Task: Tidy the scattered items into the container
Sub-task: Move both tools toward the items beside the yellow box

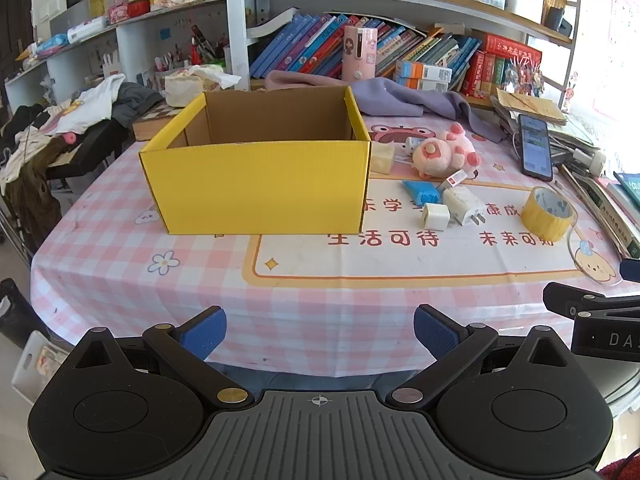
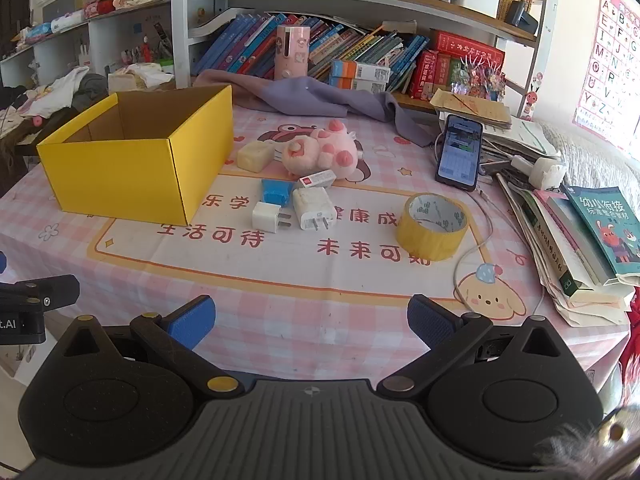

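Note:
An empty yellow cardboard box (image 1: 256, 168) (image 2: 132, 160) stands open on the pink checked tablecloth. To its right lie a pink plush pig (image 2: 324, 152) (image 1: 444, 152), a cream block (image 2: 254, 156), a blue packet (image 2: 277, 192), a small red-and-white box (image 2: 318, 179), two white plug chargers (image 2: 267, 217) (image 2: 314, 208) and a yellow tape roll (image 2: 434, 226) (image 1: 548, 214). My left gripper (image 1: 320, 332) hovers open over the near table edge, well short of the box. My right gripper (image 2: 312, 322) is open too, with nothing between its fingers, in front of the chargers.
A phone (image 2: 459, 152) with a cable leans at the right, beside stacked books and papers (image 2: 572, 232). A purple cloth (image 2: 320, 96) and bookshelves (image 2: 360, 40) lie behind. Clothes (image 1: 80, 116) pile up at the left. The other gripper's arm shows at each view's side.

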### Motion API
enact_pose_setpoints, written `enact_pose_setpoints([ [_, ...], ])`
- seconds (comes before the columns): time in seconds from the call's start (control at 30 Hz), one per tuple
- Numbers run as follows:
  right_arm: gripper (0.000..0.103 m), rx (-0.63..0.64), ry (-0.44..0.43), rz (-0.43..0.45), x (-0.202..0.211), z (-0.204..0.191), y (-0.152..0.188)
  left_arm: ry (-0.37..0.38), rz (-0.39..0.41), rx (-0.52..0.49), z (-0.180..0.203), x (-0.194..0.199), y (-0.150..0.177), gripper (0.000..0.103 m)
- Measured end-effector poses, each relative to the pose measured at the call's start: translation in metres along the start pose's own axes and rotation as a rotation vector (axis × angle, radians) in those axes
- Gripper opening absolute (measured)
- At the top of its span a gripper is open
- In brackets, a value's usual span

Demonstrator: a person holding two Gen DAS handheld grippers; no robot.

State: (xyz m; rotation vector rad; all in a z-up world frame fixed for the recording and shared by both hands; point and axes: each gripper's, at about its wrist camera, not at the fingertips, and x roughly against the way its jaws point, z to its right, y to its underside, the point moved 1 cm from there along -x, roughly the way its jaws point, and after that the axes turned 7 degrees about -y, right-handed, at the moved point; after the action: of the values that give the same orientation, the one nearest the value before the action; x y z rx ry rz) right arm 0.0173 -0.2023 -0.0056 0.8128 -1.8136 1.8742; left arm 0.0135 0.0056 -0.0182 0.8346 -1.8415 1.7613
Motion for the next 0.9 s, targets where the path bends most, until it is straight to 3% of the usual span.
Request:
enact_pose_setpoints([
  [0.9,0.103,-0.01,0.004,-0.004,-0.008,0.0,0.002,0.022,-0.032,-0.01,0.003,-0.005,-0.004,0.101],
])
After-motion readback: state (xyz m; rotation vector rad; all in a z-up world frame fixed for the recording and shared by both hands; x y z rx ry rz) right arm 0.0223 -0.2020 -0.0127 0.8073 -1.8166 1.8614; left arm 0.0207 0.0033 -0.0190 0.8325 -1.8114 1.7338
